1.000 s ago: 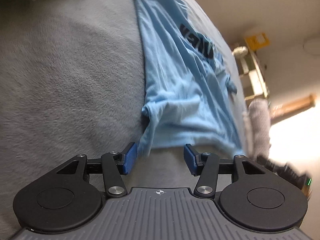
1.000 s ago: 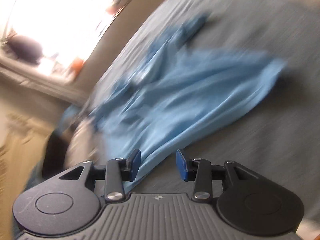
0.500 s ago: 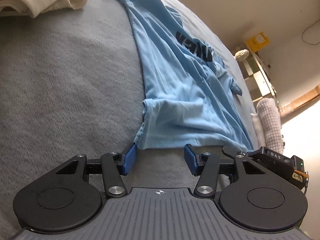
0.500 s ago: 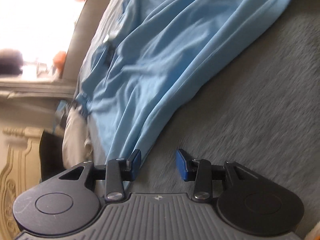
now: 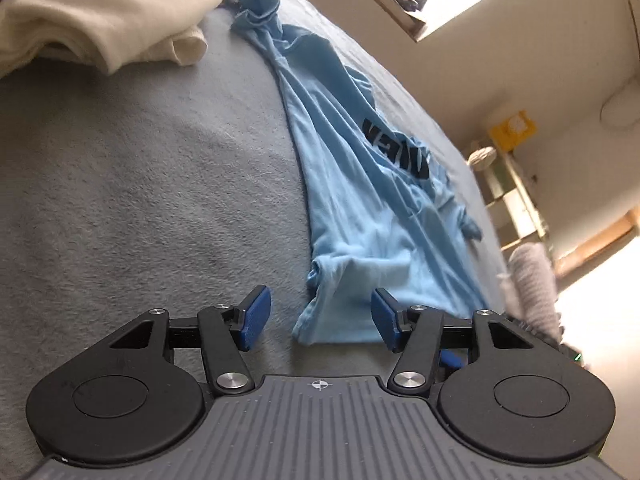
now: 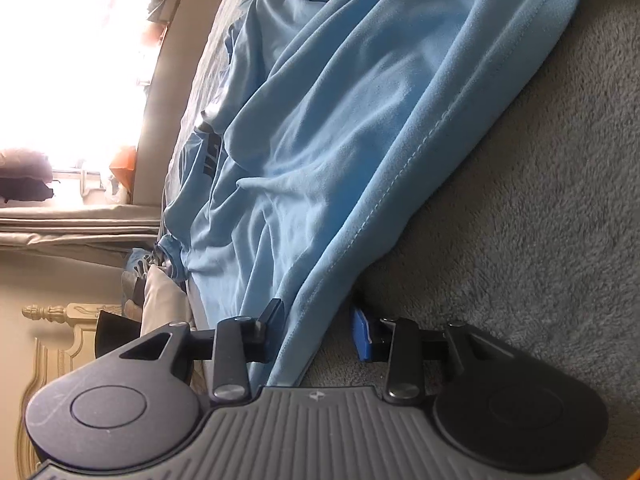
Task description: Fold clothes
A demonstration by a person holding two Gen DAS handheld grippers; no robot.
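The light blue shirt (image 5: 360, 208) lies rumpled and stretched long on the grey blanket (image 5: 140, 200), near a cream cloth (image 5: 100, 12). The left tongs (image 5: 320, 320) gape wide at a shirt corner. The right tongs (image 6: 316, 332) straddle its hem, parted, not clamping.

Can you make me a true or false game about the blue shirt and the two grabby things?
1. The blue shirt lies on a grey blanket. True.
2. The left tool is shut tight on the shirt. False: its jaws are open, with the shirt's corner between them.
3. The shirt has dark letters on it. True.
4. The right tool is far from the shirt. False: its open jaws straddle the shirt's stitched hem.
5. A cream cloth lies near the shirt's far end. True.
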